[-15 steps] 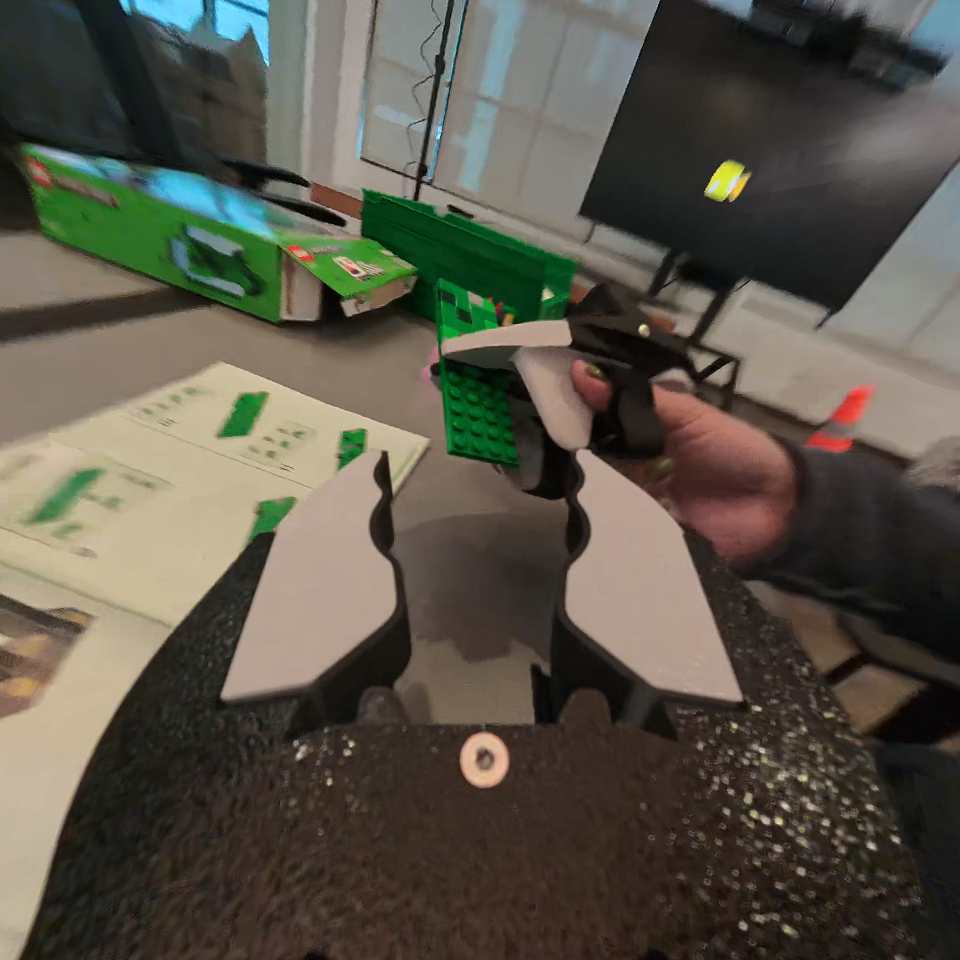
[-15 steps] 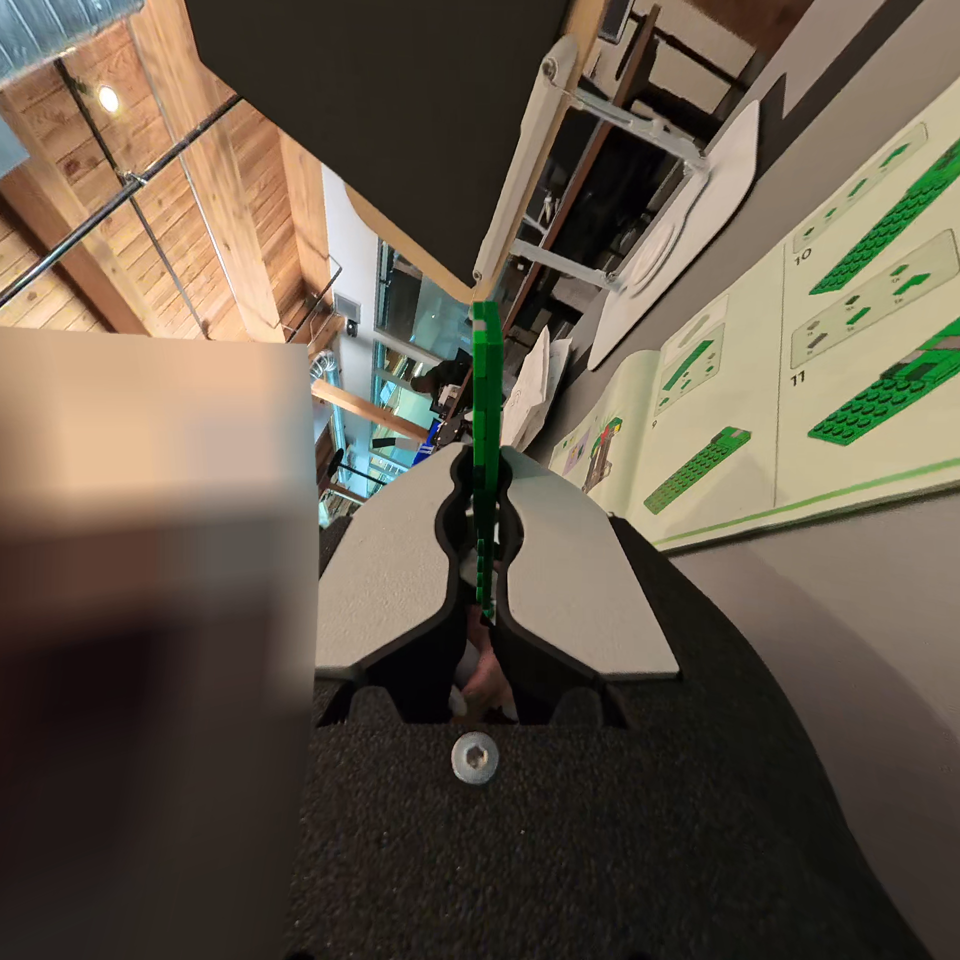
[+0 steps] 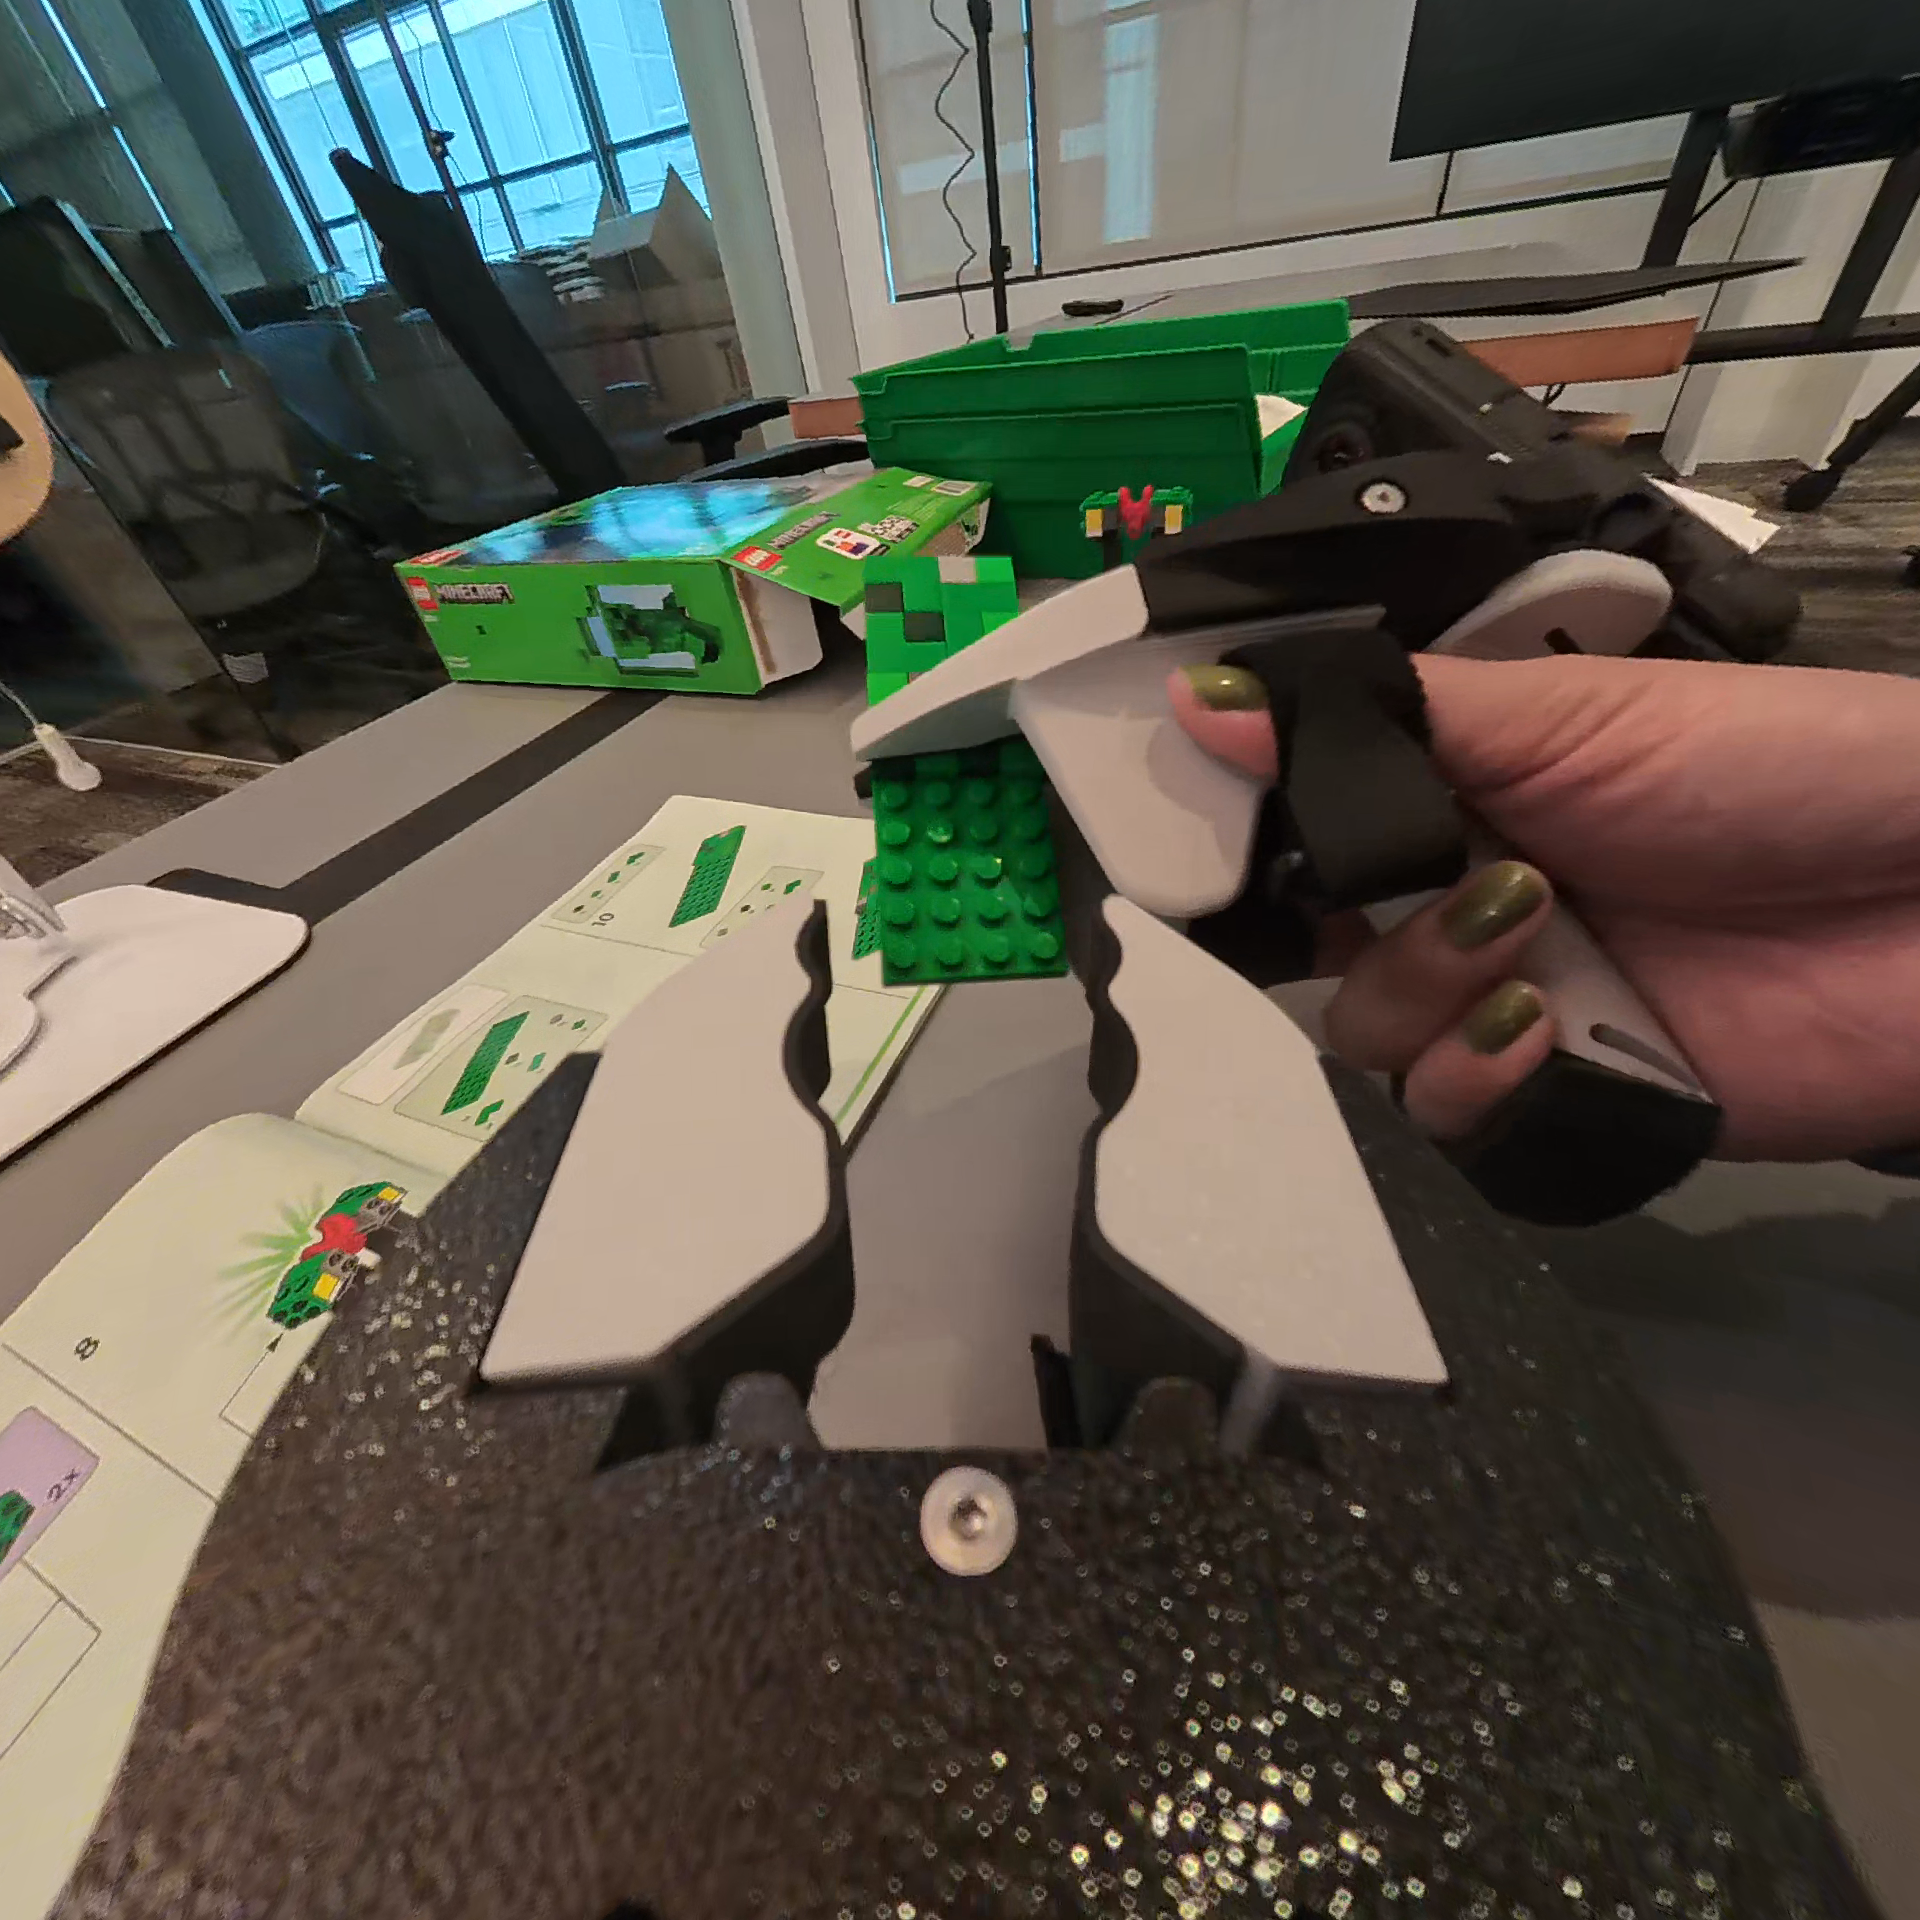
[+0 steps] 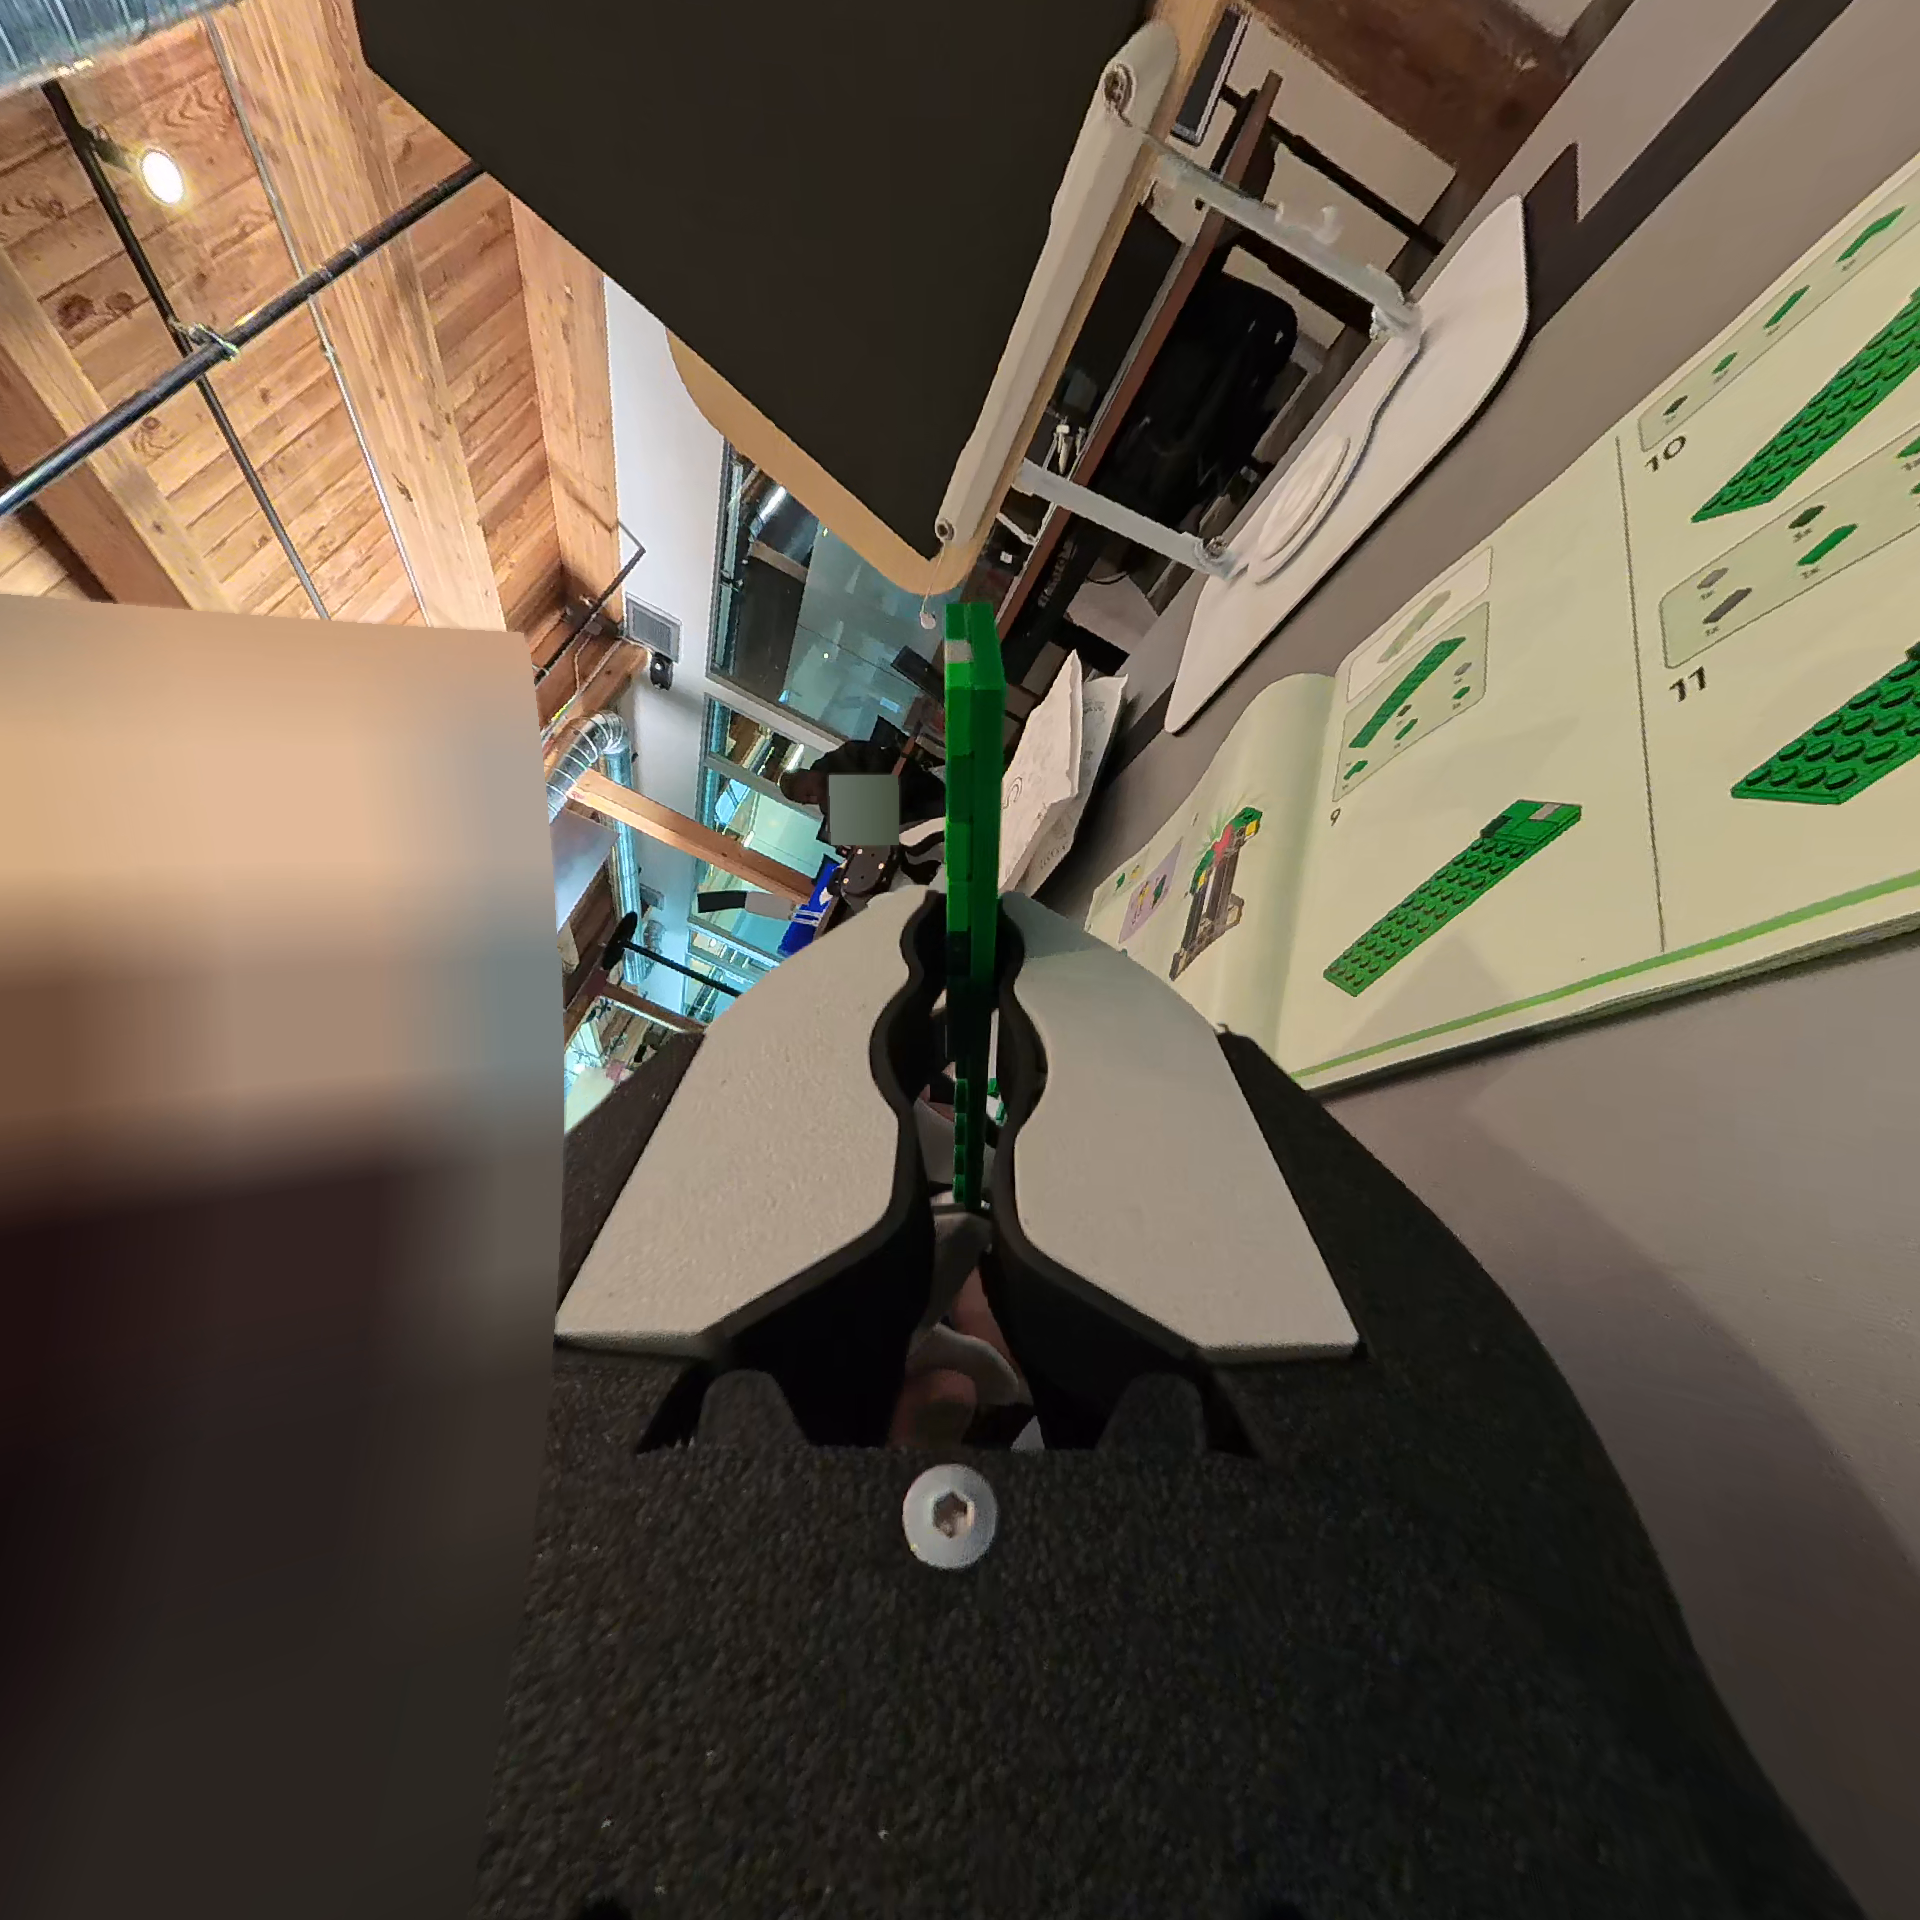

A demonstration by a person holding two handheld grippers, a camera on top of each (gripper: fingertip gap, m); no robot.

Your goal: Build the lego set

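My right gripper (image 4: 971,920) is shut on a green studded Lego plate (image 4: 971,790), seen edge-on between its fingers. In the left wrist view the same plate (image 3: 966,883) hangs studs toward me, clamped by the right gripper (image 3: 940,743) in a person's hand (image 3: 1662,894). My left gripper (image 3: 961,935) is open and empty, its tips just below and either side of the plate's lower edge. The open instruction booklet (image 3: 499,1039) lies on the grey table (image 3: 966,1122) under the left gripper; it also shows in the right wrist view (image 4: 1558,748).
A green Lego box (image 3: 665,603) lies on the table behind. A green bin (image 3: 1070,416) stands at the back, with a small green build (image 3: 1132,514) and a green patterned block (image 3: 935,613) in front. A white stand base (image 3: 135,987) sits at left. The grippers are tip to tip, or close to it.
My left gripper has moved closer to the plate and swung left, so the plate now sits just above its open fingertips. The right gripper still holds the plate.
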